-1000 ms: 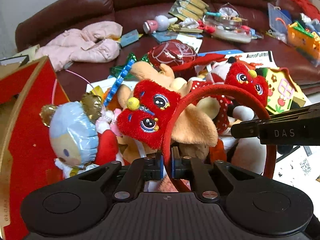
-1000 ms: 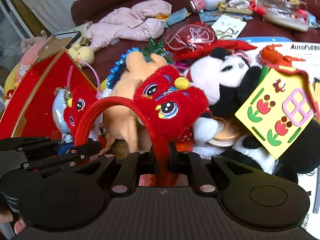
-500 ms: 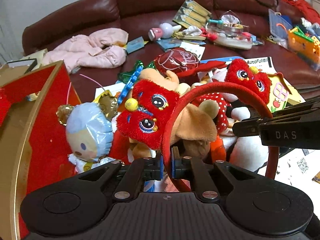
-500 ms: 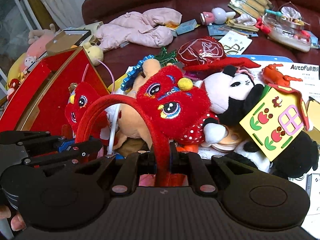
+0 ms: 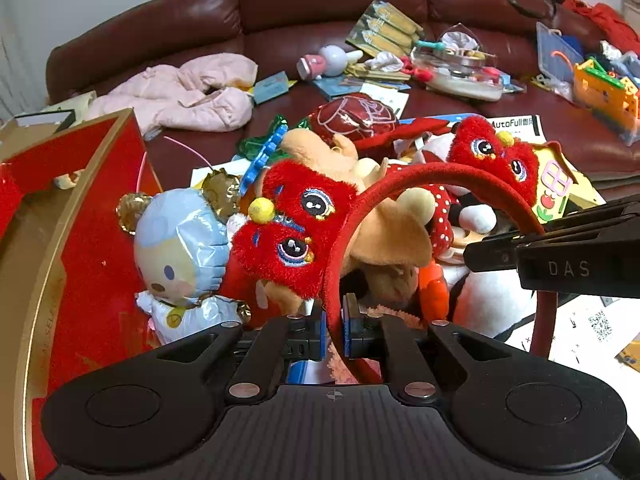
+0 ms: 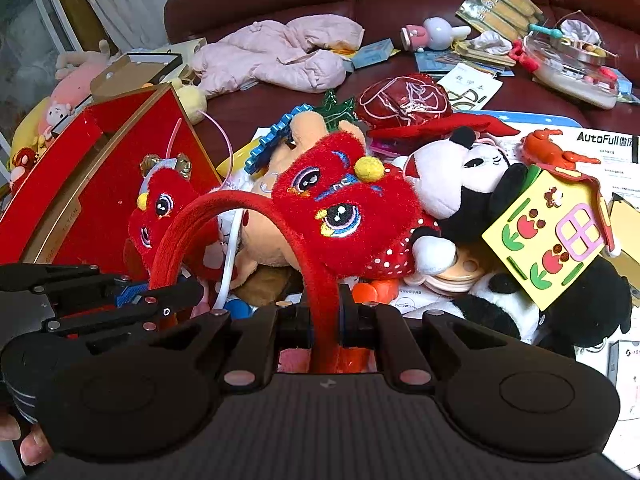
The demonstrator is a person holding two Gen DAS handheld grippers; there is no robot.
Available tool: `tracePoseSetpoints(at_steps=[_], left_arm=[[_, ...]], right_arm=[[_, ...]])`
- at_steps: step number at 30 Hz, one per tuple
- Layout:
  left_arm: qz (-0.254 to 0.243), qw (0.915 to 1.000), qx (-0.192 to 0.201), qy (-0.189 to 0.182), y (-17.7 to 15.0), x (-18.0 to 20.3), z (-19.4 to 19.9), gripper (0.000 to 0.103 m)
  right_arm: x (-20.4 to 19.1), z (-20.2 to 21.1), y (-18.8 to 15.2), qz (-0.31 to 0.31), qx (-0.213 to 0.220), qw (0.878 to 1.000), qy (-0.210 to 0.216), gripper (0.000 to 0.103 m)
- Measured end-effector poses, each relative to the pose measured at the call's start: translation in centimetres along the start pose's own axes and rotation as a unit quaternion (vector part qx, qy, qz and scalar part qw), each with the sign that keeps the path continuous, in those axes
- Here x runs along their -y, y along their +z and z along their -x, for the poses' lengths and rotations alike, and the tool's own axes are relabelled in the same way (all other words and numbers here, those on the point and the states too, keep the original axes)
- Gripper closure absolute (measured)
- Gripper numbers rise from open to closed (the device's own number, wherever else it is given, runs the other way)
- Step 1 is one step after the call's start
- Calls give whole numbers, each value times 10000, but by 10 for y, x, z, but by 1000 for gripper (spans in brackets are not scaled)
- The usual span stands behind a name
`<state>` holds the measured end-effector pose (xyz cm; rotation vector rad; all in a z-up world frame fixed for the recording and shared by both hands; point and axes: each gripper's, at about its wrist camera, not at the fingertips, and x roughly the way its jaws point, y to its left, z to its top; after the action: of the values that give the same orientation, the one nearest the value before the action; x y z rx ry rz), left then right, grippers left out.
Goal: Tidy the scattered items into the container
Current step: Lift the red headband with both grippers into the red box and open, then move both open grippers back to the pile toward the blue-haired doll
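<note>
A red headband (image 5: 432,172) with two plush lion faces arches above the toy pile, held at both ends. My left gripper (image 5: 334,330) is shut on its left end. My right gripper (image 6: 325,320) is shut on the other end of the headband (image 6: 224,210), and shows at the right edge of the left wrist view as the right gripper (image 5: 516,242). The left gripper (image 6: 160,304) appears at the lower left of the right wrist view. The red, gold-rimmed box (image 5: 36,248) stands open to the left; the same box (image 6: 100,184) is seen from the right wrist.
Under the headband lie a foil doll balloon (image 5: 180,248), a tan plush (image 5: 396,236), a mouse plush (image 6: 460,188) and a foam house (image 6: 556,236). A pink jacket (image 5: 188,92), a red pouch (image 6: 404,100) and packets litter the dark leather sofa (image 5: 320,4). A thumb (image 6: 28,444) shows bottom left.
Both grippers have risen slightly with the headband, and the pile below looks farther away. More of the red box's inside shows on the left. Both grips are unchanged.
</note>
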<state>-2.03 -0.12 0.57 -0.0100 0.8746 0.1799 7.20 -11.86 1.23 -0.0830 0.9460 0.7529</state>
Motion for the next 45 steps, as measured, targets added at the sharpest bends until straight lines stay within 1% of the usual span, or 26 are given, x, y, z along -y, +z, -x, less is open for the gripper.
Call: tracePoseSetpoints(at_steps=[5, 10, 13, 16, 20, 23, 26, 27, 32, 35, 36, 37, 38, 39, 40, 41, 42, 43, 44, 45], left_arm=[[62, 10000, 69, 29, -1, -5, 6, 100], [281, 9990, 354, 70, 7, -22, 29, 100], [513, 9968, 576, 197, 13, -40, 51, 100], [792, 9927, 821, 389, 15, -66, 79, 100], [1184, 9821, 1166, 882, 9, -110, 123, 99], [1476, 9726, 1235, 1309, -3, -143, 146, 98], [1778, 9621, 1185, 1694, -19, -171, 160, 93], [1908, 9580, 1140, 1811, -26, -181, 163, 93], [2454, 9429, 841, 2089, -53, -218, 164, 92], [2667, 9364, 774, 2143, -65, -232, 168, 90], [2731, 9349, 763, 2136, -68, -237, 168, 90], [2782, 9340, 745, 2113, -69, -240, 167, 89], [2841, 9338, 711, 2057, -71, -243, 166, 93], [2907, 9319, 647, 2071, -73, -247, 164, 73], [2987, 9281, 514, 2163, -77, -253, 160, 66], [3075, 9243, 443, 2218, -81, -257, 158, 49], [3161, 9205, 407, 2258, -85, -261, 156, 37], [3228, 9185, 396, 2249, -89, -263, 154, 33], [3270, 9182, 405, 2200, -91, -264, 153, 30], [3285, 9185, 402, 2162, -92, -265, 152, 30]], right_arm=[[-5, 2, 3, 54, 17, 10000, 41, 91], [-24, 15, 17, 300, 206, 9993, 129, 90], [-42, 23, 32, 488, 379, 9977, 275, 90], [-74, 29, 49, 817, 566, 9937, 518, 89], [-129, 28, 70, 1298, 675, 9842, 1001, 89], [-175, 22, 77, 1709, 723, 9737, 1325, 89], [-221, 9, 78, 2065, 639, 9633, 1593, 89], [-234, 4, 77, 2151, 582, 9606, 1662, 89], [-286, -26, 72, 2474, 267, 9510, 1834, 88], [-307, -36, 67, 2582, 176, 9471, 1898, 80], [-313, -38, 63, 2623, 164, 9454, 1930, 71], [-319, -40, 59, 2706, 174, 9423, 1963, 57], [-325, -41, 56, 2820, 208, 9386, 1976, 48], [-328, -42, 52, 2938, 278, 9369, 1876, 35], [-330, -45, 49, 3043, 358, 9368, 1690, 31], [-328, -48, 48, 3091, 396, 9363, 1620, 31], [-323, -51, 47, 3077, 387, 9369, 1614, 31], [-317, -54, 49, 3001, 307, 9390, 1652, 29], [-312, -57, 50, 2904, 202, 9414, 1701, 27], [-307, -58, 51, 2823, 124, 9432, 1746, 26]])
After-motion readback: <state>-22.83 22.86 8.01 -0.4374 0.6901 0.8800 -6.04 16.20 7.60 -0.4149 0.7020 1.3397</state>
